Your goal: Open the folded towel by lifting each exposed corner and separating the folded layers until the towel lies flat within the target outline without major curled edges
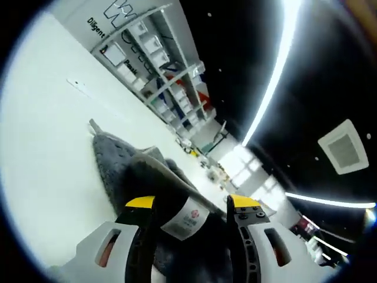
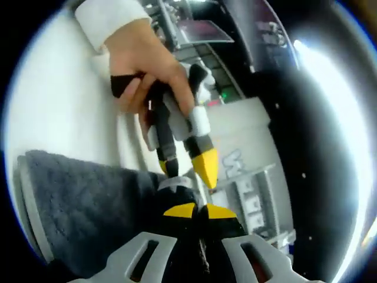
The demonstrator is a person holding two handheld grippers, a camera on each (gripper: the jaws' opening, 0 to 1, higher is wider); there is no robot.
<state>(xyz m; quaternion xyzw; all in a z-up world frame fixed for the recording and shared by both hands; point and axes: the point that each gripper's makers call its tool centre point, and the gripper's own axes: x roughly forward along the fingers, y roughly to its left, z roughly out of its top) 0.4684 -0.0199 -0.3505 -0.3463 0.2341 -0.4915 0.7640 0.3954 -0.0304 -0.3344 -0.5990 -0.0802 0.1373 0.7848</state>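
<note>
A dark grey towel [image 1: 118, 159] lies folded and rumpled on the white table [image 1: 47, 147]. My left gripper [image 1: 192, 203] is open, its yellow-tipped jaws straddling a raised fold that carries a white label [image 1: 185, 219]. In the right gripper view the towel [image 2: 82, 194] spreads to the left. My right gripper [image 2: 199, 211] has its yellow tips pressed together on dark towel cloth at the fold. Just beyond it, a hand [image 2: 141, 53] holds the left gripper [image 2: 187, 165], jaws apart, right over the same fold.
Open shelving with white bins [image 1: 159, 53] stands beyond the table's far edge. Bright ceiling light strips [image 1: 277, 76] run overhead. A white sleeve [image 2: 109, 15] reaches in over the table [image 2: 70, 106].
</note>
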